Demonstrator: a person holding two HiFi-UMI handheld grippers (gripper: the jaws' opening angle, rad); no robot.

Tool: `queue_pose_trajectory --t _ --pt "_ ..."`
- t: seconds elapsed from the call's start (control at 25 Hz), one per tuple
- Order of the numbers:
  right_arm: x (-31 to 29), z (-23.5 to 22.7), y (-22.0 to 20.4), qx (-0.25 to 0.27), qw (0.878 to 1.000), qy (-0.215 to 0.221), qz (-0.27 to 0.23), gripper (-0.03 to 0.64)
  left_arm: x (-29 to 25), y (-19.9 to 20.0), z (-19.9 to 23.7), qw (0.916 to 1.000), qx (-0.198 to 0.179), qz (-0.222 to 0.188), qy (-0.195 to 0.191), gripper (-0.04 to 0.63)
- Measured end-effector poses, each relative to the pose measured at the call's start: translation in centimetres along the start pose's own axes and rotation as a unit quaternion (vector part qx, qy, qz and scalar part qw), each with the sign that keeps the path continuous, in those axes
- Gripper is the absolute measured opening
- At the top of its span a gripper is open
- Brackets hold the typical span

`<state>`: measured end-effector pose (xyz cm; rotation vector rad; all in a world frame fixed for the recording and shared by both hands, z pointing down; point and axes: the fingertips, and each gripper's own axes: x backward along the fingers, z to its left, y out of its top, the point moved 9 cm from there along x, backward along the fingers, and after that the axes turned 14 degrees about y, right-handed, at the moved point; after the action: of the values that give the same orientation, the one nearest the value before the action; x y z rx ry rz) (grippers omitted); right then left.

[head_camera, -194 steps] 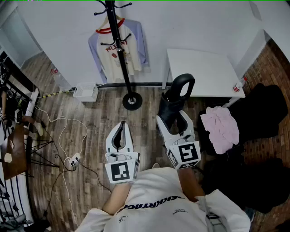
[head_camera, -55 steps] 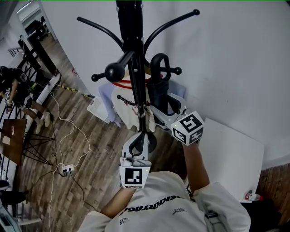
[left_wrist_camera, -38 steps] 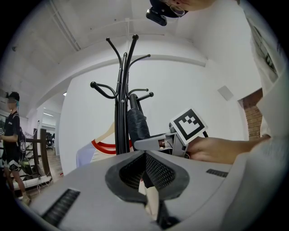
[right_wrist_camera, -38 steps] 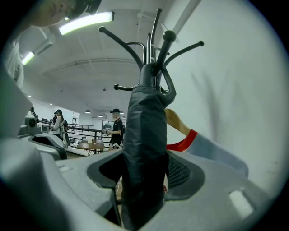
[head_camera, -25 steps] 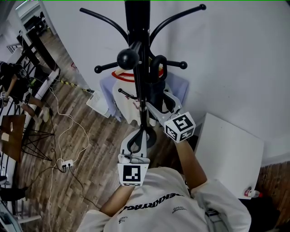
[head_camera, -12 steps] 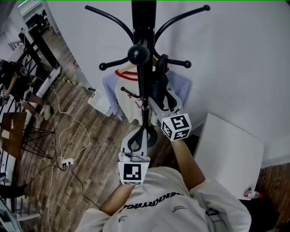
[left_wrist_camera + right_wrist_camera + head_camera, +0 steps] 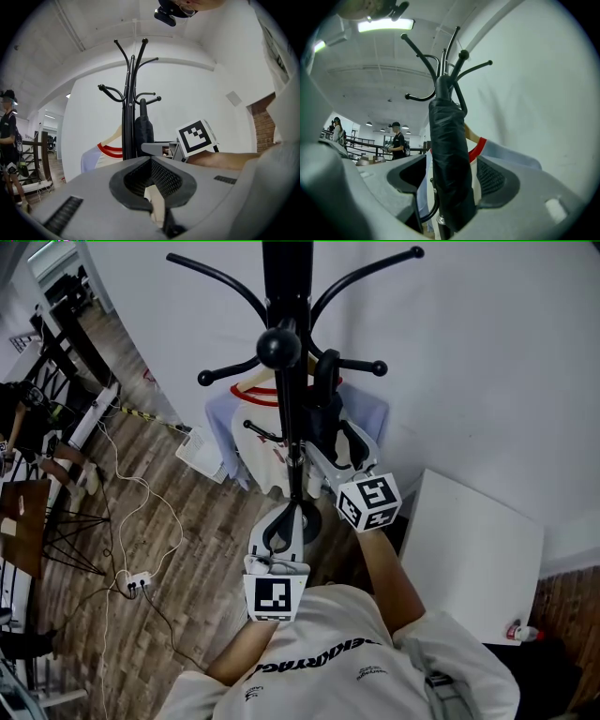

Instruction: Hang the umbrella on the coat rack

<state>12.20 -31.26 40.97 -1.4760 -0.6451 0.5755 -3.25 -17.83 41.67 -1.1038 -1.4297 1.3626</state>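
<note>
**A:** Which step is in hand?

**B:** The release. On the coat rack [image 7: 286, 296], the umbrella [image 7: 323, 420] appears hung by its handle over a side peg [image 7: 361, 365]. The right gripper's [image 7: 339, 448] jaws have just been opened wide, so the umbrella is flanked but not pressed. The left gripper's [image 7: 289, 514] jaws are closed together on nothing.

**A:** What is called for next?

**B:** A straight withdrawal of the right gripper, so that the umbrella is not nudged off.

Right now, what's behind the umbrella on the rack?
Behind the umbrella: a shirt with a red collar on a hanger, the coat rack pole and the white wall. The umbrella covers most of the shirt's front.
</note>
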Motion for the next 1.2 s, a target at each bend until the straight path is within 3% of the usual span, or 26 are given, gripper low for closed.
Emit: queue_pose_trajectory --t 0.8,0.96,1.2 --pt "7.1 5.1 3.9 -0.004 0.997 -0.032 -0.063 0.303 1.2 0.5 -0.2 0.9995 0.029 -0.013 0.0 -0.002" --pt "8.2 6.5 4.4 0.004 0.997 -0.033 -0.066 0.212 1.4 0.4 0.0 0.9993 0.032 -0.02 0.004 -0.002" --pt "9.3 8.2 3.9 0.012 0.997 -0.036 -0.06 0.127 1.8 0.7 0.0 0.9987 0.043 -0.026 0.005 -0.002"
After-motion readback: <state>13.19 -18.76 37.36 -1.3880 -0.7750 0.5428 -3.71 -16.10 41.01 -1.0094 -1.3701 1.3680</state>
